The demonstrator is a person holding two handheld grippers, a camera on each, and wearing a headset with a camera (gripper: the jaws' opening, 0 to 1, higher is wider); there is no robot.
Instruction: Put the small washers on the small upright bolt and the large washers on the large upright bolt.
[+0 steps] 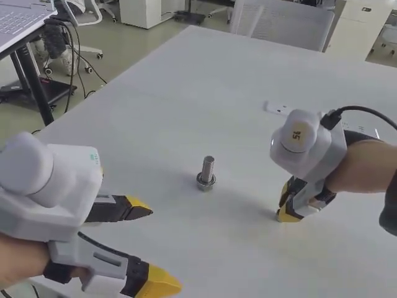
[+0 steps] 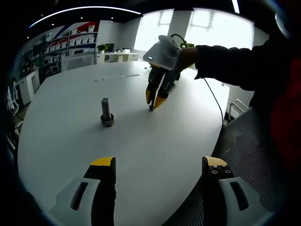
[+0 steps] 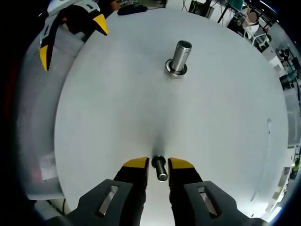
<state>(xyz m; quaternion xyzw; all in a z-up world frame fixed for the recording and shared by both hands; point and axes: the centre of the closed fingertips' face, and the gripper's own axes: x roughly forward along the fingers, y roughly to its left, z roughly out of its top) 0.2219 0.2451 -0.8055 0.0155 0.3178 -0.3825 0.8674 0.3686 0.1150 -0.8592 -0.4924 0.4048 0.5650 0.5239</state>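
So my right gripper (image 3: 159, 165) is tip-down on the desk (image 1: 186, 93), pinching the small bolt (image 3: 160, 170), while the left gripper (image 2: 159, 162) hangs spread wide with nothing in it and the large bolt (image 1: 206, 172) stands upright mid-desk. My worry: that skinny bolt tips or skids if I squeeze off-centre or let go crooked.

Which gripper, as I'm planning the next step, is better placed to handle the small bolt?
Right. The right gripper has its fingers on either side of the small bolt on the table; the left gripper hangs open near the table edge, well away from it.
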